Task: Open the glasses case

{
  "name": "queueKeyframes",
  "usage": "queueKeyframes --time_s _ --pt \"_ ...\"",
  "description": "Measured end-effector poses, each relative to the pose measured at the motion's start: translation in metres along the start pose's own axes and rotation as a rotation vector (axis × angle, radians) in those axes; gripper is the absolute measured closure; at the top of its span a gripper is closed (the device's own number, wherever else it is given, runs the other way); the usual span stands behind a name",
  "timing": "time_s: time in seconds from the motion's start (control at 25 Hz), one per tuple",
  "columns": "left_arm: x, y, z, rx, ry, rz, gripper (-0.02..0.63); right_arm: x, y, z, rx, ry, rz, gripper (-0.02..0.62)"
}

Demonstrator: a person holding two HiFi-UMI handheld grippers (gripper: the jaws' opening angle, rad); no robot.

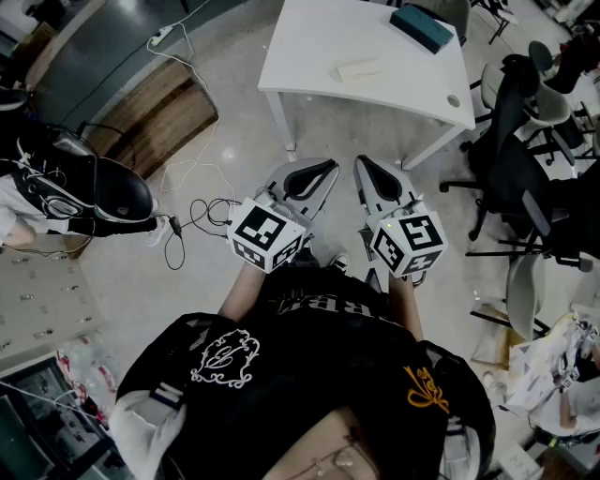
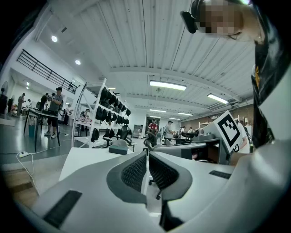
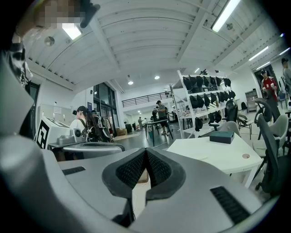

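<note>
Two tools, both clenched on nothing. In the head view your left tool [image 1: 323, 172] and right tool [image 1: 367, 169] sit side by side at the centre of the frame, above the floor [image 1: 234, 103]. The glasses case [image 1: 421, 26], a dark teal box, lies well apart at the top right, on the white surface [image 1: 309, 56], with a pale flat slip [image 1: 359, 68] near it. In the left gripper view the left tool [image 2: 147, 157] has its ribbed pads pressed together, and the case [image 2: 119, 146] shows small, just left of the tips. The right gripper view gives what that one lacks: the right tool [image 3: 145, 157] equally closed, and the case [image 3: 222, 136] at mid-right with its long side plain. Step up to the surface first and release both tools. Then I'd pin the base with one while the other lifts the lid. You can't yet tell which side the seam faces.
</note>
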State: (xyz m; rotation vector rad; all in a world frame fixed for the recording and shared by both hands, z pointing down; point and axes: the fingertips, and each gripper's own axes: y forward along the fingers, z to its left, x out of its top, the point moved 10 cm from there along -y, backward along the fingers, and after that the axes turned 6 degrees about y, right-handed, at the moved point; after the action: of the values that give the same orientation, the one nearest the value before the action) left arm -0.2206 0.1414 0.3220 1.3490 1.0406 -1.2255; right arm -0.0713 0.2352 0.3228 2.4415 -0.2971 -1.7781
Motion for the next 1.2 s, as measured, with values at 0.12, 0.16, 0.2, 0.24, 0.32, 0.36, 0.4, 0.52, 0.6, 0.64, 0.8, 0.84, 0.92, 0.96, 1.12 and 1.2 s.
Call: queueKeyframes --time_s 0.12,0.16,0.2,0.24,0.32,0.36,0.4,0.52,0.6,0.64,0.8,0.84,0.92,0.96,1.12,1.2 --pt "0.000 -0.002 -0.002 0.001 0.001 0.005 0.575 0.000 -0.001 0.003 0.006 -0.006 0.006 0.584" --pt "0.000 -0.002 -0.003 0.000 0.001 0.006 0.575 -0.001 -0.002 0.003 0.007 -0.006 0.008 0.584" --pt "-0.001 -0.002 -0.003 -0.001 0.001 0.007 0.575 -0.001 -0.002 0.003 0.007 -0.005 0.010 0.584" --pt "-0.002 -0.002 -0.004 -0.002 0.001 0.008 0.575 -0.002 -0.001 0.003 0.007 -0.003 0.013 0.584" --pt "-0.003 -0.002 -0.003 -0.003 0.002 0.011 0.575 -0.004 0.001 0.003 0.000 -0.002 0.018 0.584" --pt "-0.004 -0.002 -0.002 -0.003 0.003 0.014 0.575 -0.005 0.002 0.004 -0.006 -0.007 0.019 0.584" --pt "-0.005 -0.002 0.000 -0.003 0.003 0.017 0.575 -0.005 0.005 0.005 -0.015 -0.018 0.020 0.583" --pt "-0.007 -0.005 0.006 0.000 0.001 0.025 0.575 -0.006 0.014 0.013 -0.042 -0.077 0.033 0.583" --pt "-0.009 -0.007 0.011 0.004 -0.003 0.027 0.575 -0.008 0.020 0.017 -0.049 -0.101 0.038 0.583" --pt "-0.010 -0.008 0.014 0.007 -0.004 0.028 0.575 -0.008 0.023 0.019 -0.046 -0.102 0.040 0.583" --pt "-0.013 -0.011 0.028 0.012 -0.007 0.031 0.575 -0.011 0.036 0.022 -0.026 -0.091 0.044 0.583" --pt "-0.013 -0.012 0.032 0.012 -0.007 0.030 0.575 -0.010 0.040 0.022 -0.026 -0.094 0.046 0.583" --pt "-0.014 -0.014 0.041 0.012 -0.008 0.027 0.575 -0.010 0.047 0.023 -0.032 -0.100 0.048 0.583" --pt "-0.015 -0.015 0.045 0.011 -0.007 0.025 0.575 -0.010 0.051 0.024 -0.035 -0.100 0.047 0.583" --pt "-0.020 -0.022 0.059 0.000 -0.001 0.023 0.575 -0.015 0.061 0.029 -0.045 -0.072 0.040 0.583" --pt "-0.022 -0.026 0.066 -0.008 0.000 0.028 0.575 -0.018 0.065 0.031 -0.055 -0.050 0.037 0.583"
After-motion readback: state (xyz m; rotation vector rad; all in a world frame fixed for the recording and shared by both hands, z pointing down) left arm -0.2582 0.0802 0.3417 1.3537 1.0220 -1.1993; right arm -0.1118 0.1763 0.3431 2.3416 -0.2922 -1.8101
